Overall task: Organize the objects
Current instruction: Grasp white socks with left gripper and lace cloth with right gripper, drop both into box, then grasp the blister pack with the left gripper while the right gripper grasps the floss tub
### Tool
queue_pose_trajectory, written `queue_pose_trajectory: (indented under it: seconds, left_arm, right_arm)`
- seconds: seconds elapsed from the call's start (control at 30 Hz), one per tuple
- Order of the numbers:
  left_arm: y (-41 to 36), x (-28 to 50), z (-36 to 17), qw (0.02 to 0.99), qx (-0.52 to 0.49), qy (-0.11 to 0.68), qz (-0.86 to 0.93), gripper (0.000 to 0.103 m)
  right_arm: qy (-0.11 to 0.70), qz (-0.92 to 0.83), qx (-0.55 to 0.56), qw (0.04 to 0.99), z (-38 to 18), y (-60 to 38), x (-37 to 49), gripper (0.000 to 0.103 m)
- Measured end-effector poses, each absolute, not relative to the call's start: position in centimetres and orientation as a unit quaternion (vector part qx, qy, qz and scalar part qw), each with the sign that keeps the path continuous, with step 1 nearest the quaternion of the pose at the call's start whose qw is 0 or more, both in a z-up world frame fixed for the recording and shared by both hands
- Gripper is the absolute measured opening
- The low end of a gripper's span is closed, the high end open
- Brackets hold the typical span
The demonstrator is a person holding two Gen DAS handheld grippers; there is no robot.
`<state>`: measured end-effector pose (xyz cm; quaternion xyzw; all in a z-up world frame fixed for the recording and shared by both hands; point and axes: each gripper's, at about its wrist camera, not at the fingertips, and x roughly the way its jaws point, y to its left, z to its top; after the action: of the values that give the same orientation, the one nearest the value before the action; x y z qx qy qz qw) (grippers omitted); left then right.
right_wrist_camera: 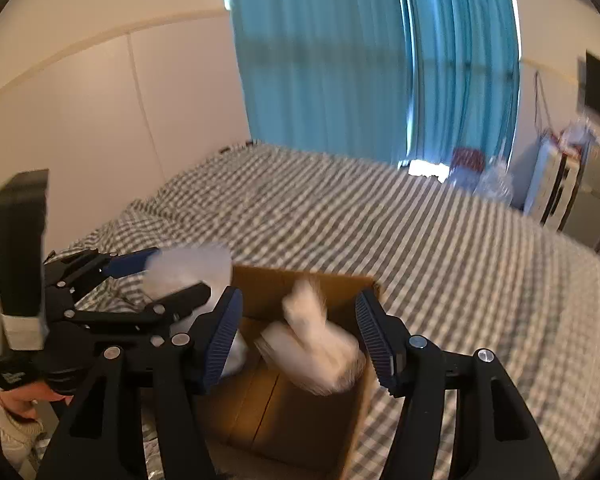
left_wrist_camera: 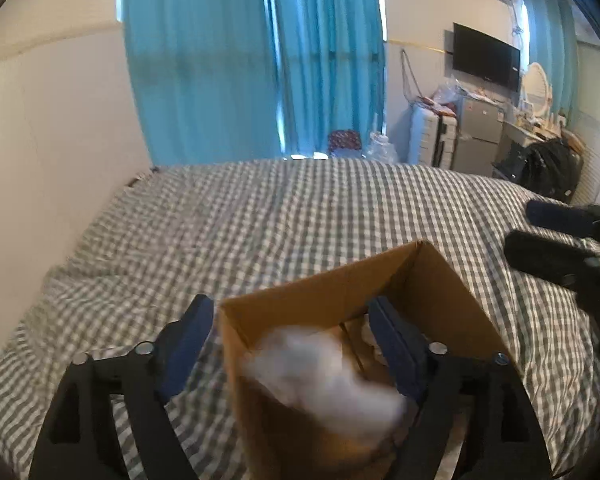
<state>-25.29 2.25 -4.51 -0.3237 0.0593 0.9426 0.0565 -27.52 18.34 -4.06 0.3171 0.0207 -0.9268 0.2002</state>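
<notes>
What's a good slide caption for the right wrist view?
Open right gripper poised over a cardboard box on a gingham bed, a blurred white fluffy item inside.

Cardboard box [left_wrist_camera: 339,296] open on top; walls flank it.

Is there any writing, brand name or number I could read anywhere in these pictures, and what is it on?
None can be read.
Small pale label on the black left gripper body, low at the left of the right wrist view: too blurred to read.
Cardboard box: its visible walls show no print.
Wall television: screen dark, any logo too small to read.
</notes>
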Motion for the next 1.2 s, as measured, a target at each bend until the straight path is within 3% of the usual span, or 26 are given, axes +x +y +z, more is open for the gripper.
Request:
queue_pose_trajectory:
  seconds: [0.1, 0.2, 0.43, 0.63, 0.87, 1.2]
  left_arm:
    - [1.9, -23.3, -2.6, 0.057, -0.315, 0.043, 0.946, 0.088]
    - [1.6, -21.4, -1.0, 0.050, -0.303, 0.040, 0.951, 0.102]
    - [1.7, -16.1, 0.6, 0.028, -0.290, 0.051, 0.955, 0.103]
    - [1.5, -12.6, -1.3, 0.005, -0.291, 0.041, 0.956, 0.103]
    - [1.9, -10.5, -6.9, -0.014, -0.318, 0.031, 0.948, 0.103]
    - [1.2, -9.5, -15.6, -0.021, -0.394, 0.061, 0.917, 0.103]
  right_arm:
    - [0.041, -0.938, 0.292, 0.184, -1.2, 18.8, -24.7, 0.067]
    - [0.060, -0.945, 0.271, 0.174, 1.5, 19.9, -21.4, 0.071]
    - [0.089, -0.954, 0.241, 0.157, 5.2, 22.2, -15.5, 0.093]
    - [0.108, -0.954, 0.227, 0.161, 5.4, 22.6, -11.3, 0.103]
    - [0.103, -0.946, 0.254, 0.175, 0.6, 22.7, -10.5, 0.103]
    - [0.072, -0.918, 0.350, 0.171, -12.2, 23.6, -13.5, 0.103]
